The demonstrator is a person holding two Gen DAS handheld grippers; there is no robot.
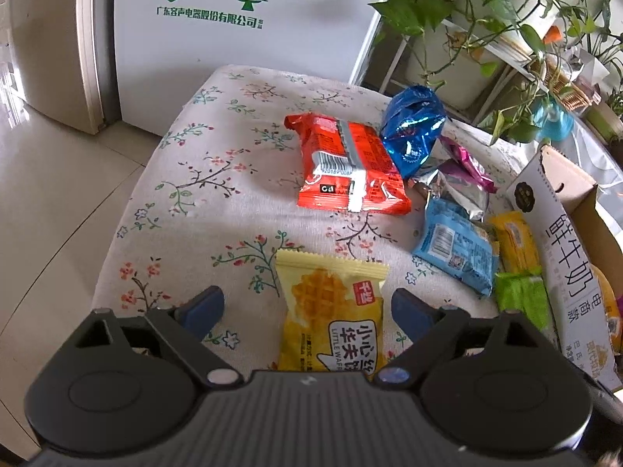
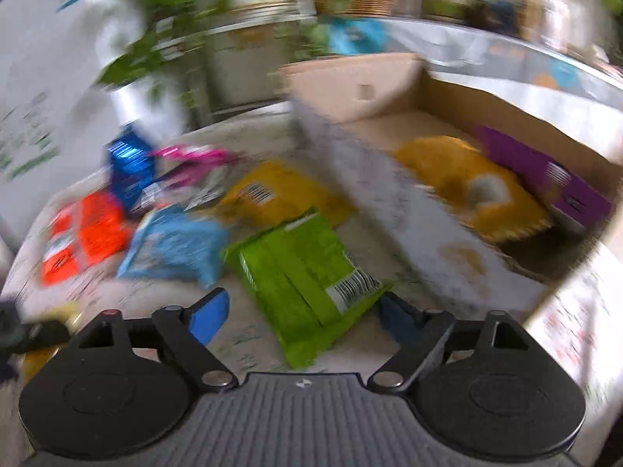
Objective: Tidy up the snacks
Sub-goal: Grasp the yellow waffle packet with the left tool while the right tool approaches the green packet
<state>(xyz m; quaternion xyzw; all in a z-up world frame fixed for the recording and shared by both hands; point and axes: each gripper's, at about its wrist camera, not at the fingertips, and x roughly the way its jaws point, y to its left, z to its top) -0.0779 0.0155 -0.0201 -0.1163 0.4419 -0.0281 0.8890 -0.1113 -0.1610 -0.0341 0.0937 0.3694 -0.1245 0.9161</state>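
Your left gripper [image 1: 307, 307], angled down, jaws spread, straddles the yellow waffle packet [image 1: 331, 311] without pinching. Your right gripper [image 2: 305, 313], likewise tilted and unclenched (view blurred), brackets the green packet [image 2: 307, 276]. Beyond: 1 red packet [image 1: 350, 163], the cardboard box [image 2: 506, 116].

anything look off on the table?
Only the blue foil bag: crumpled, propped up among the packets. The other loose snacks lie scattered flat on the floral tablecloth beside the cardboard box. Nothing visibly spilled.
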